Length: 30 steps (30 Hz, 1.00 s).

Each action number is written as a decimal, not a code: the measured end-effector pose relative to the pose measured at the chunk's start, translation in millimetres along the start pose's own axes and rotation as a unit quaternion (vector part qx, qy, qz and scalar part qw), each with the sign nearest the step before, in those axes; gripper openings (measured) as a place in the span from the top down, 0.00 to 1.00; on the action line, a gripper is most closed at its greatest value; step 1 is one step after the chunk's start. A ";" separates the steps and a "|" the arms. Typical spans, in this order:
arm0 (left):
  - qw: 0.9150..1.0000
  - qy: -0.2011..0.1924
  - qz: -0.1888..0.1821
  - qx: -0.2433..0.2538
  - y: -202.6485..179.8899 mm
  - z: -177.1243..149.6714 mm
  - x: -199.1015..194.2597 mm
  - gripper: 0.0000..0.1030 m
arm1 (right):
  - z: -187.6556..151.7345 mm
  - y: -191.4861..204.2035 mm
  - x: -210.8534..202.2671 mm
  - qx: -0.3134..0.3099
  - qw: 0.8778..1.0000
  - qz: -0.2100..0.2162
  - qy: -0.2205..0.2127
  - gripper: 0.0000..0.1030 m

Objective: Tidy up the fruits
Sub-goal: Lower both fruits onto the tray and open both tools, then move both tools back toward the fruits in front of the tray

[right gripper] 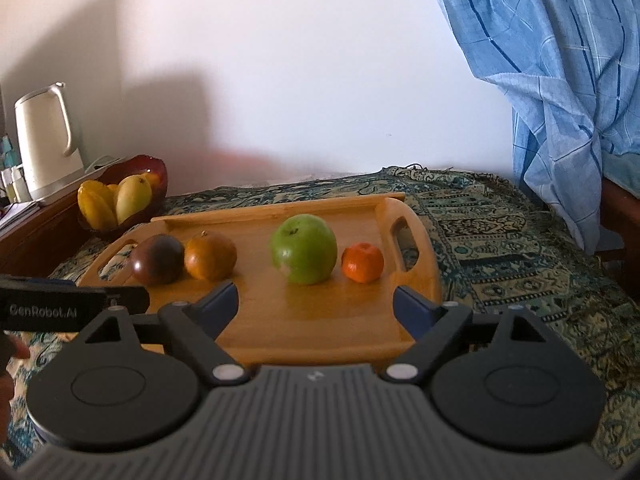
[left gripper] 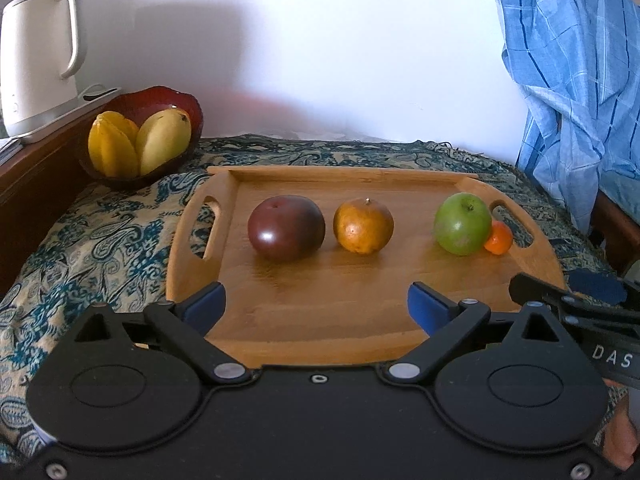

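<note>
A wooden tray [left gripper: 320, 308] [right gripper: 304, 320] lies on a patterned cloth. On it, left to right, stand a dark purple fruit [left gripper: 285, 227] [right gripper: 157, 259], a brownish orange [left gripper: 363, 225] [right gripper: 209, 255], a green apple [left gripper: 462, 224] [right gripper: 304, 249] and a small tangerine [left gripper: 499, 238] [right gripper: 362, 262]. A dark red bowl [left gripper: 168, 100] [right gripper: 154, 168] at the back left holds a yellow starfruit [left gripper: 112, 143] [right gripper: 96, 204] and a mango [left gripper: 163, 140] [right gripper: 133, 197]. My left gripper [left gripper: 317, 304] is open and empty over the tray's near edge. My right gripper [right gripper: 316, 300] is open and empty, just before the apple.
A white kettle [left gripper: 40, 60] [right gripper: 46, 140] stands on a dark wooden ledge [left gripper: 36, 168] at the left. A blue checked cloth [left gripper: 572, 80] [right gripper: 560, 80] hangs at the right. A white wall is behind. The patterned cloth [right gripper: 500, 240] spreads right of the tray.
</note>
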<state>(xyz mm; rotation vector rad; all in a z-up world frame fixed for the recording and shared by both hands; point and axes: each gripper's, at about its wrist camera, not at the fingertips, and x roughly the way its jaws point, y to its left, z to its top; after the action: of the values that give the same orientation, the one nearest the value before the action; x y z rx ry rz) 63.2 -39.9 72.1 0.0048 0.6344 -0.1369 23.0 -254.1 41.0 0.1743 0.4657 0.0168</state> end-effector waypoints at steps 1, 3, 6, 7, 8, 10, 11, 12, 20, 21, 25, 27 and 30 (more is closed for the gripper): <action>1.000 -0.001 0.000 -0.001 1.1 -1.1 -2.2 0.05 | -1.8 0.2 -2.5 0.003 1.000 0.001 0.000 0.10; 1.000 -0.002 0.001 -0.005 3.0 -3.8 -7.1 0.05 | -5.2 0.3 -6.4 0.010 1.000 0.001 0.001 0.10; 1.000 -0.002 0.001 -0.012 8.0 -8.6 -12.4 0.04 | -10.7 0.6 -12.7 0.014 1.000 0.000 0.002 0.10; 1.000 -0.002 0.001 -0.014 9.4 -10.3 -14.2 0.04 | -12.3 0.9 -14.7 0.013 1.000 -0.001 0.003 0.10; 1.000 -0.002 0.001 -0.014 10.2 -12.6 -16.0 0.04 | -13.8 1.3 -16.8 0.012 1.000 -0.002 0.003 0.10; 1.000 -0.001 0.004 -0.015 11.8 -18.0 -19.8 0.04 | -17.3 1.6 -21.4 0.012 1.000 -0.003 0.003 0.10; 1.000 -0.001 0.006 -0.015 12.3 -20.5 -21.3 0.04 | -17.3 1.5 -21.3 0.012 1.000 -0.003 0.003 0.10; 1.000 0.000 0.008 -0.014 12.7 -23.1 -22.8 0.04 | -19.5 1.5 -23.7 0.013 1.000 -0.002 0.004 0.09; 1.000 0.007 0.011 -0.018 17.1 -42.9 -34.8 0.03 | -38.9 7.8 -41.3 -0.024 1.000 -0.013 0.006 0.09; 1.000 0.007 0.012 -0.019 17.4 -44.7 -36.2 0.03 | -41.1 8.2 -43.0 -0.028 0.999 -0.013 0.007 0.09; 1.000 0.004 0.015 -0.010 14.8 -51.3 -40.7 0.01 | -46.6 10.4 -47.0 -0.037 0.999 -0.017 0.009 0.09; 1.000 0.003 0.017 -0.001 11.5 -54.4 -42.2 0.01 | -48.7 11.6 -48.6 -0.039 0.999 -0.018 0.010 0.09; 1.000 -0.001 0.019 0.008 7.0 -57.7 -44.4 0.00 | -52.2 12.8 -50.5 -0.042 0.999 -0.020 0.012 0.09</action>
<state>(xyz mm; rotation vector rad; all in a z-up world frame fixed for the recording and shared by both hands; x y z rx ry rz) -5.3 -24.7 51.5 0.0329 0.6310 -0.1050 -45.2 -235.8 19.8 0.0828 0.4912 -0.0011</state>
